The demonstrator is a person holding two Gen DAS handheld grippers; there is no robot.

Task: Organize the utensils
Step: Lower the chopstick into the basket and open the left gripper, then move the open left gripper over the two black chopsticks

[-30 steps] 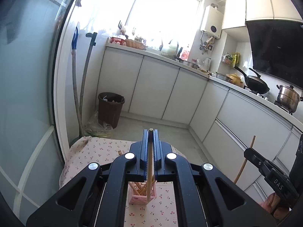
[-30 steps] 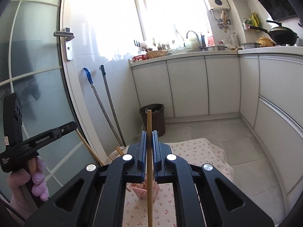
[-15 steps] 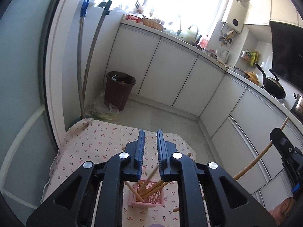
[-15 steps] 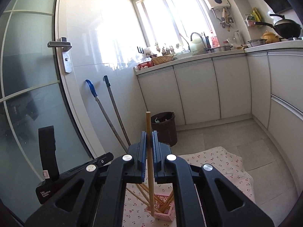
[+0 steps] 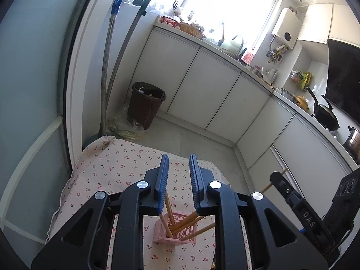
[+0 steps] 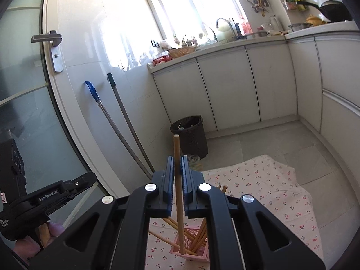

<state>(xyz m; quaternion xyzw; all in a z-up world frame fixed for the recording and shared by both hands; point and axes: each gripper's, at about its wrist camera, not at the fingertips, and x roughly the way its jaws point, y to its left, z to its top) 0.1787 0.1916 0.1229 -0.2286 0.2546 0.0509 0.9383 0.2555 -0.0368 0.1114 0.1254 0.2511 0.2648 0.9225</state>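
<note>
Jaws on my left gripper (image 5: 176,181) stand clearly apart with nothing pressed between them, and they have just been opening; below them, at the lower centre of the left wrist view, the pink perforated holder (image 5: 175,230) sits on the cherry-print tablecloth (image 5: 117,168) with several wooden chopsticks (image 5: 191,221) leaning in it at different angles. On my right gripper (image 6: 177,175) the jaws have also just been easing apart: one chopstick (image 6: 177,180) stands nearly upright in the narrow gap, its top above the fingertips at frame centre and its lower end down inside the holder (image 6: 190,246); I cannot tell whether the pads touch it. More chopsticks fan out of that holder toward the lower left of the right wrist view. The left gripper's black body shows at the left edge there, with a hand (image 6: 42,236) around its handle. Farther out, a dark waste bin (image 6: 190,135) stands on the tiled floor before white cabinets (image 6: 247,85), two mop handles (image 6: 119,123) lean against the wall, and a black wok (image 5: 324,114) sits on the counter at the right of the left wrist view.
</note>
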